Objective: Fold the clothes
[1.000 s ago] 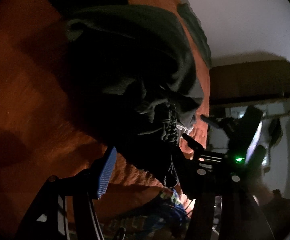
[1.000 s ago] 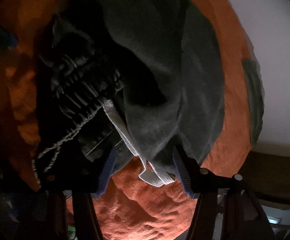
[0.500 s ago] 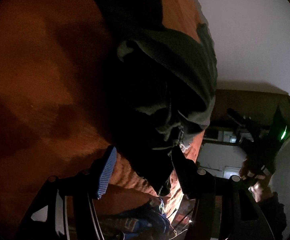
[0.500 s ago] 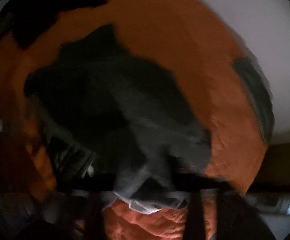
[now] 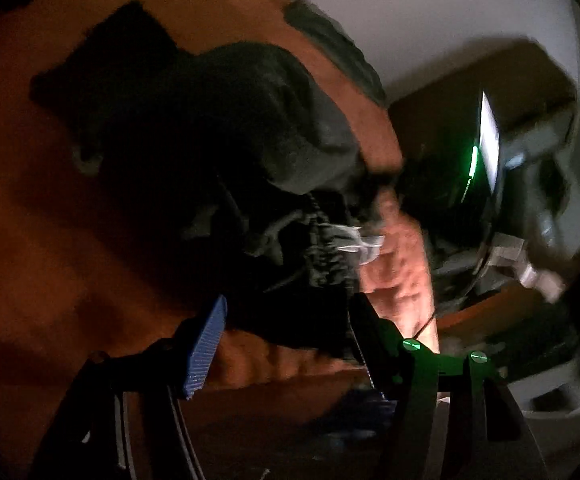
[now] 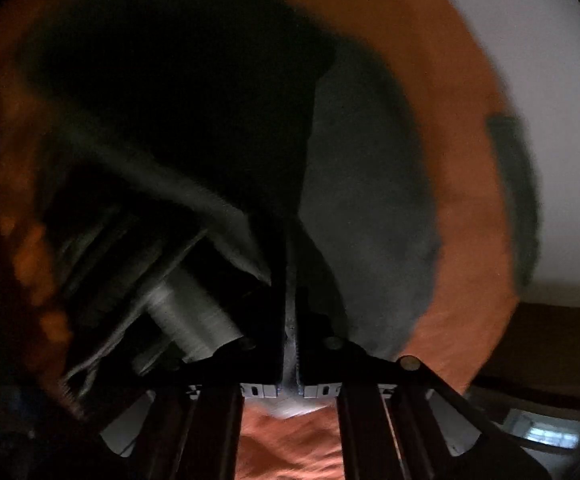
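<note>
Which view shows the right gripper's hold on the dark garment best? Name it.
The right wrist view. There the right gripper has its fingers pressed together on a fold of the dark garment. The left wrist view shows only the blurred gripper body beside the cloth, its fingertips hidden.

The garment [image 5: 225,128] lies bunched on the bed [image 5: 49,240], ahead of the left gripper [image 5: 285,340]; the right gripper [image 6: 290,320] sits at its near edge.

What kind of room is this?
Probably a bedroom, dimly lit: a dark garment lies on an orange blanket spread like a bed cover, beside a plain white wall and some brown wooden furniture.
</note>
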Tool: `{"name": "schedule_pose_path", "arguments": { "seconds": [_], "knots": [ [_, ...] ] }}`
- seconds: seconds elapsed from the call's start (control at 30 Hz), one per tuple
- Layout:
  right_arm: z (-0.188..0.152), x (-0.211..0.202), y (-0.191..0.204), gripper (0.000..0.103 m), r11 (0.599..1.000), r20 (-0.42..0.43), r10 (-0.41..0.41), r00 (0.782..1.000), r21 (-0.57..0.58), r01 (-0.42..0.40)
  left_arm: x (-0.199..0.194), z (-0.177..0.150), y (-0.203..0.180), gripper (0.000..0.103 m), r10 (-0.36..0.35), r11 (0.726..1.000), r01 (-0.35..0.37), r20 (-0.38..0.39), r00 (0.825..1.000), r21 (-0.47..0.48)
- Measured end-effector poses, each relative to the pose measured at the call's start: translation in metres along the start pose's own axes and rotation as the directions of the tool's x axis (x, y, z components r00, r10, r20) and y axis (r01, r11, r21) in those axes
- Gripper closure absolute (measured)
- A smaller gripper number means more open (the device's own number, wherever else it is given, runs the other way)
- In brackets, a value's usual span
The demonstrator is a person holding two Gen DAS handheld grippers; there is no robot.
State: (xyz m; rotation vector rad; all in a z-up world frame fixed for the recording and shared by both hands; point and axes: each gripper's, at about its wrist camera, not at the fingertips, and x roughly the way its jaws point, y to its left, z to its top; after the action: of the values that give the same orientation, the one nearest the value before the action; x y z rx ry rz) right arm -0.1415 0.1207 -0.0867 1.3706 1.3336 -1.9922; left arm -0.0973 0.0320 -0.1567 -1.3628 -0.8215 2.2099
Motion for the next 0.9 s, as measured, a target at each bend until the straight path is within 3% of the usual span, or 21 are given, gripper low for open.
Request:
{"name": "schedule_pose_path", "arguments": {
  "seconds": [0.13,0.23,0.33,0.53,0.57,0.6,0.63,0.7,0.87,0.9],
  "knots": [
    [0.05,-0.023,-0.063,0.1,0.989,0.081,-0.116,0.99,0.096,0.108,-0.012,0.006,0.009,0.038,0.022,0.998,-0.027,0.081,0.996,0.05],
    [0.092,-0.024,-0.089,0.1,0.979,0.124,-0.185,0.975,0.107,0.172,-0.019,0.01,0.027,0.038,0.048,0.997,-0.056,0.144,0.988,0.049],
    [0.135,-0.022,-0.114,0.1,0.964,0.165,-0.255,0.953,0.117,0.238,-0.019,0.018,0.053,0.038,0.045,0.998,-0.053,0.158,0.986,0.047],
    [0.218,-0.004,-0.168,0.096,0.886,0.208,-0.416,0.885,0.313,0.343,-0.03,0.045,0.096,0.038,-0.082,0.994,0.092,0.162,0.983,-0.055],
    [0.226,0.004,-0.174,0.091,0.873,0.194,-0.423,0.885,0.35,0.341,-0.03,0.047,0.102,0.038,-0.088,0.992,0.101,0.164,0.982,-0.075],
    [0.231,0.012,-0.178,0.077,0.876,0.173,-0.394,0.903,0.369,0.311,-0.031,0.049,0.108,0.038,-0.095,0.989,0.113,0.167,0.981,-0.097],
    [0.237,0.021,-0.179,0.07,0.892,0.162,-0.333,0.929,0.374,0.254,-0.031,0.049,0.112,0.038,-0.098,0.986,0.119,0.171,0.98,-0.114],
    [0.242,0.032,-0.172,0.07,0.919,0.159,-0.223,0.962,0.364,0.153,-0.029,0.046,0.115,0.038,-0.089,0.984,0.114,0.177,0.98,-0.136],
    [0.206,0.025,-0.142,0.069,0.956,0.148,-0.107,0.983,0.286,0.061,-0.023,0.041,0.118,0.038,-0.105,0.973,0.137,0.172,0.98,-0.185],
    [0.196,0.027,-0.137,0.065,0.956,0.14,-0.09,0.986,0.288,0.047,-0.024,0.04,0.118,0.038,-0.119,0.969,0.153,0.174,0.978,-0.194]
  ]
}}
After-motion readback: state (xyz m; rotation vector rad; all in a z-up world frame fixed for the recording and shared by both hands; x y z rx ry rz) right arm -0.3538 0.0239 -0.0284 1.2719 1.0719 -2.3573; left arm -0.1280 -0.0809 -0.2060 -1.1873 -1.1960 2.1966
